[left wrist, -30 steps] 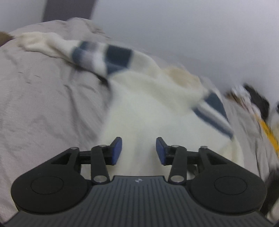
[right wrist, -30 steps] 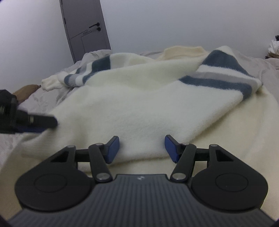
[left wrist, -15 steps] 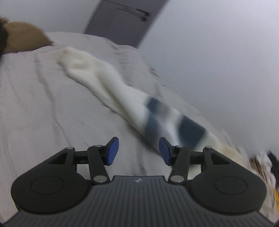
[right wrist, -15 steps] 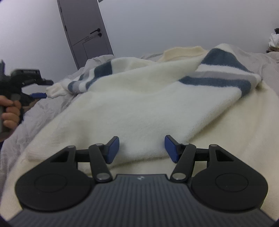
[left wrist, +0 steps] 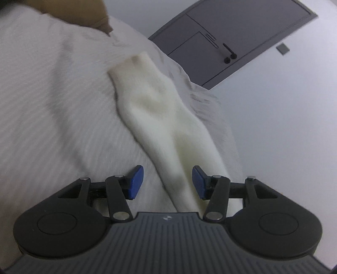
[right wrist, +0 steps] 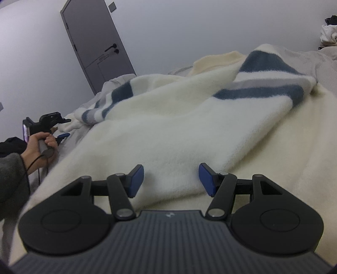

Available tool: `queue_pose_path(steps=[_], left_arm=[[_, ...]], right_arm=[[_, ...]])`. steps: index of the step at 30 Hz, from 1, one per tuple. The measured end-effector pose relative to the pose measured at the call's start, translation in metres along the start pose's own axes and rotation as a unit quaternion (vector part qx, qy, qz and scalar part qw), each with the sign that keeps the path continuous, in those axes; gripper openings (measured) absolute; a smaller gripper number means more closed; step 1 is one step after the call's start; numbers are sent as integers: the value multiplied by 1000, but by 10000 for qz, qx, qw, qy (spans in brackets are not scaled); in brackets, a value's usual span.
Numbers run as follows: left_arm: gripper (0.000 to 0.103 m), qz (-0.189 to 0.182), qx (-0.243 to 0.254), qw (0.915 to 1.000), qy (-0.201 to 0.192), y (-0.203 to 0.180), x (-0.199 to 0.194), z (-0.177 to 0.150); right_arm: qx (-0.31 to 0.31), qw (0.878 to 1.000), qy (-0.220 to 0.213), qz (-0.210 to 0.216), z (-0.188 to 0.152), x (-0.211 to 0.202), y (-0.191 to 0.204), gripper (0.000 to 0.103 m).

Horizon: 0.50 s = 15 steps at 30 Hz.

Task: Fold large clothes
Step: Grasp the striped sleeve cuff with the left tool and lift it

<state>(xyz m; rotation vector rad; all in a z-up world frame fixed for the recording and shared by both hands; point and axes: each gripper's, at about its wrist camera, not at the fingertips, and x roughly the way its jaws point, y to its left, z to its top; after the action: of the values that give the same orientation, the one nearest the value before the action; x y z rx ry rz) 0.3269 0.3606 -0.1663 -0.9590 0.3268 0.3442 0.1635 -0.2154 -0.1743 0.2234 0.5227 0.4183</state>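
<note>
Left wrist view, near: left gripper (left wrist: 167, 182) at bottom centre, blue pads apart, not pressing anything. The cream sleeve (left wrist: 160, 118) runs between them from the lower edge, nearer the right pad; whether it touches that pad is unclear. The sleeve's start is hidden under the gripper body. Its plain cuff end lies at upper centre on the grey striped bedsheet (left wrist: 52, 126), which is motion-blurred. Far: a brown shape (left wrist: 84, 12), cut off at the top edge, unidentifiable; tilted grey door (left wrist: 231, 40) at upper right.

Right wrist view, near: right gripper (right wrist: 171, 179), pads apart over the folded hem of the cream sweater (right wrist: 168, 126), gripping nothing. This view alone shows the sweater's body, spread across mid-frame, with blue and grey stripe bands at upper right and on the sleeve at centre left. At left edge, a hand (right wrist: 38, 145) in a grey cuff holds the other gripper's handle; that gripper's tips sit beside the sleeve end, contact not discernible. Far: door at upper left; clothes pile (right wrist: 328, 31) cut off at upper right.
</note>
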Motion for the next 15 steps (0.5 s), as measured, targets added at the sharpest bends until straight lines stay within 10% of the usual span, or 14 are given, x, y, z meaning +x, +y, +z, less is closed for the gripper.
queue_pose_path(steps=[8,10,15], left_arm=[[51,411,-186,9978,-487,-5,45,24],[19,909,159,9947,-456,-15,53,31],[13,1113,998,9862,-718,-59,42,37]], right_arm=[[-165,9997,-22,-198,1,10,7,62],[-118,9997,-49,-187,2,11,5,61],[-18,9996,-194,-181,4,10,4,62]])
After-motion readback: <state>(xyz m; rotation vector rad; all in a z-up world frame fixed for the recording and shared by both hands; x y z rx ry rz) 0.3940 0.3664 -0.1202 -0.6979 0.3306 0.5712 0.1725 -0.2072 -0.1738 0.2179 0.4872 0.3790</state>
